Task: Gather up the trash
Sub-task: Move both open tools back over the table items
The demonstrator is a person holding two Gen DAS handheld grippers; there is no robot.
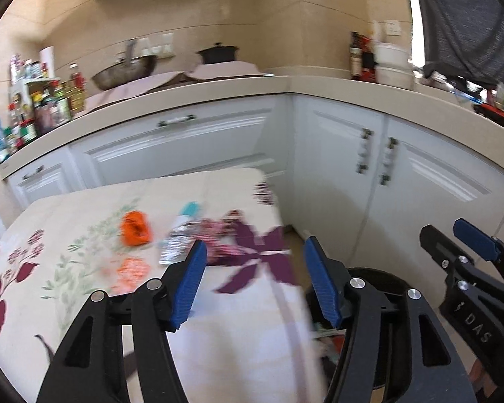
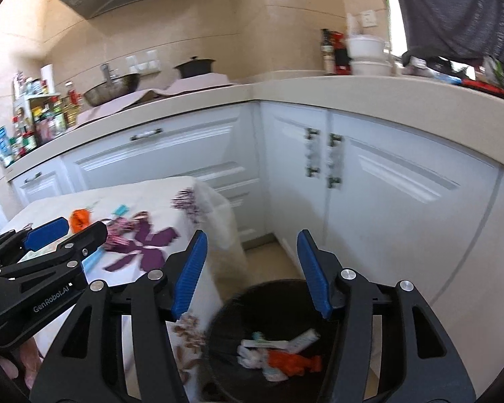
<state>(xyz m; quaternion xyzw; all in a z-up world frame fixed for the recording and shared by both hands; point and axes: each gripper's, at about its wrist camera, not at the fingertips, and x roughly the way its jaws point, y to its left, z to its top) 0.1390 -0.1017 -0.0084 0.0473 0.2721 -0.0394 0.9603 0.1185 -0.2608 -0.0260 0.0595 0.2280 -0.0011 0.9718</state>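
Both grippers hang with jaws apart and empty: the right gripper (image 2: 252, 268) over the bin (image 2: 225, 305), already holding scraps. Left gripper (image 1: 253, 278) faces the table (image 1: 84, 221); orange wrapper (image 1: 136, 228) at eleven o'clock, foil (image 1: 174, 247), I think, beside it.

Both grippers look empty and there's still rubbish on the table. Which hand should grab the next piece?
Left. The left gripper is open over the table, facing the orange wrapper and foil wrapper. The right gripper, also open, is above the bin.
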